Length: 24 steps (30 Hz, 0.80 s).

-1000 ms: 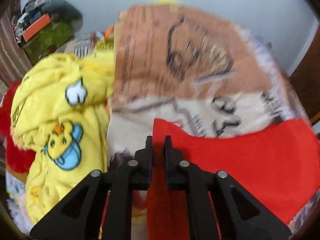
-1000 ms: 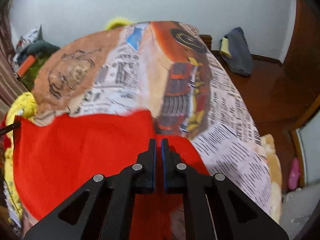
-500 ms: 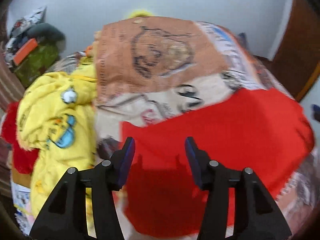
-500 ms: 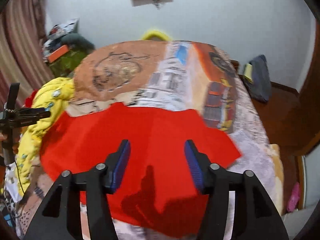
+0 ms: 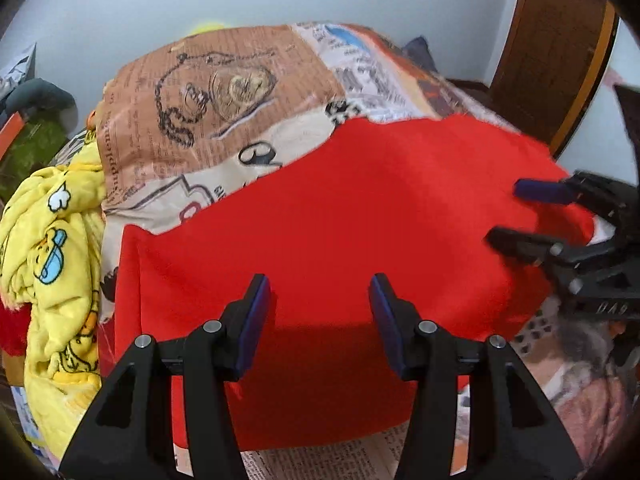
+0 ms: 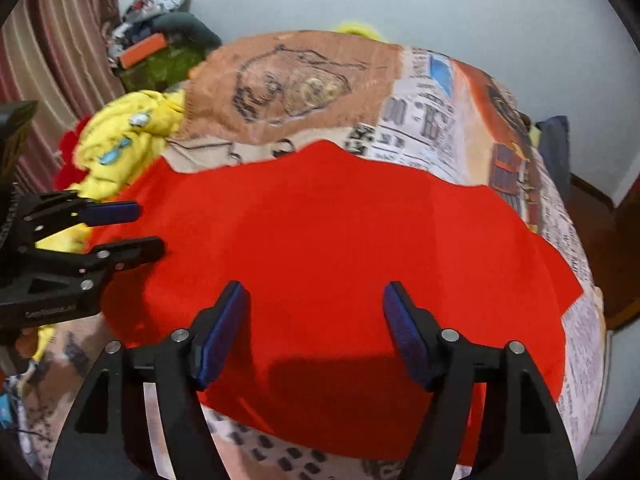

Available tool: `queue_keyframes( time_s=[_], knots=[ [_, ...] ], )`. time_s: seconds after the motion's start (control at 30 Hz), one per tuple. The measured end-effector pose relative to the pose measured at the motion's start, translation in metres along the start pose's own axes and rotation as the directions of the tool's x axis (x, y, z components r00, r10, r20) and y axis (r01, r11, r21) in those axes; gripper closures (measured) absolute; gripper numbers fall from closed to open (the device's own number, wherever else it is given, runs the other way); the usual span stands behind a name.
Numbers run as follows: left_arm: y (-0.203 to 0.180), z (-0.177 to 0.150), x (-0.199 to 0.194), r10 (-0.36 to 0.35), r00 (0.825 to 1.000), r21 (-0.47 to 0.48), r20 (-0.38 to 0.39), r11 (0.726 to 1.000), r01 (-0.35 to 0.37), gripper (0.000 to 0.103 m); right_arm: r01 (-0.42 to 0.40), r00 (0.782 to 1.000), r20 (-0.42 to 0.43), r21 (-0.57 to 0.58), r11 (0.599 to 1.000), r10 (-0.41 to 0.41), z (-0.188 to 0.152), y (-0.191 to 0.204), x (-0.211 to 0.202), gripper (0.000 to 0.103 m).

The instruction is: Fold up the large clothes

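Note:
A large red garment (image 5: 352, 216) lies spread flat on the bed; it also fills the middle of the right wrist view (image 6: 344, 240). My left gripper (image 5: 319, 294) is open and empty, raised over the garment's near left part. My right gripper (image 6: 316, 304) is open and empty over its near right part. Each gripper shows in the other's view: the right one (image 5: 516, 214) at the garment's right edge, the left one (image 6: 150, 230) at its left edge, both with jaws apart.
The bed carries a newspaper-print cover (image 5: 224, 92) (image 6: 432, 108). A yellow cartoon-print blanket (image 5: 52, 240) (image 6: 120, 140) is heaped at the bed's left side. Clutter (image 6: 160, 52) sits by the striped curtain. A wooden door (image 5: 560, 40) stands to the right.
Both grippers were shut on the red garment a second ago. They have let go, opened wide and pulled back and up; the garment now lies spread flat.

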<state>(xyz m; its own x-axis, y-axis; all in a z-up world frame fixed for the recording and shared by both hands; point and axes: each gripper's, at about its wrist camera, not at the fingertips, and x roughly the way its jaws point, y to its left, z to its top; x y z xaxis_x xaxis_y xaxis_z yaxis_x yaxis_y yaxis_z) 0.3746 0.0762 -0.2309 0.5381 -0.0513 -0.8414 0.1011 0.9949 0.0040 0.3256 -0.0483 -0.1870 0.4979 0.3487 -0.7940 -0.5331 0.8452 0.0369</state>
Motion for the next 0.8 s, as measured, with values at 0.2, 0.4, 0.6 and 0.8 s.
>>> queue_keyframes(
  time_s=[0.2,0.4,0.6,0.8],
  knots=[
    [0.022,-0.019,0.009,0.053,0.999,-0.047,-0.003,0.997,-0.053,0.04,0.089,0.996,-0.034,0.07,0.994,-0.087,-0.016,-0.037,0.002,0.035],
    [0.069,-0.05,0.016,0.144,0.987,-0.142,-0.066,0.978,-0.152,0.04,0.151,0.988,-0.04,0.161,0.975,-0.147,-0.039,-0.074,-0.015,0.032],
    [0.116,-0.08,0.003,0.195,0.975,-0.268,-0.104,0.939,-0.217,0.04,0.177,0.984,-0.048,0.22,0.959,-0.17,-0.053,-0.094,-0.028,0.03],
    [0.15,-0.102,-0.028,0.308,0.947,-0.43,-0.092,0.846,-0.316,0.04,0.193,0.981,-0.039,0.21,0.959,-0.189,-0.053,-0.09,-0.038,0.029]
  ],
)
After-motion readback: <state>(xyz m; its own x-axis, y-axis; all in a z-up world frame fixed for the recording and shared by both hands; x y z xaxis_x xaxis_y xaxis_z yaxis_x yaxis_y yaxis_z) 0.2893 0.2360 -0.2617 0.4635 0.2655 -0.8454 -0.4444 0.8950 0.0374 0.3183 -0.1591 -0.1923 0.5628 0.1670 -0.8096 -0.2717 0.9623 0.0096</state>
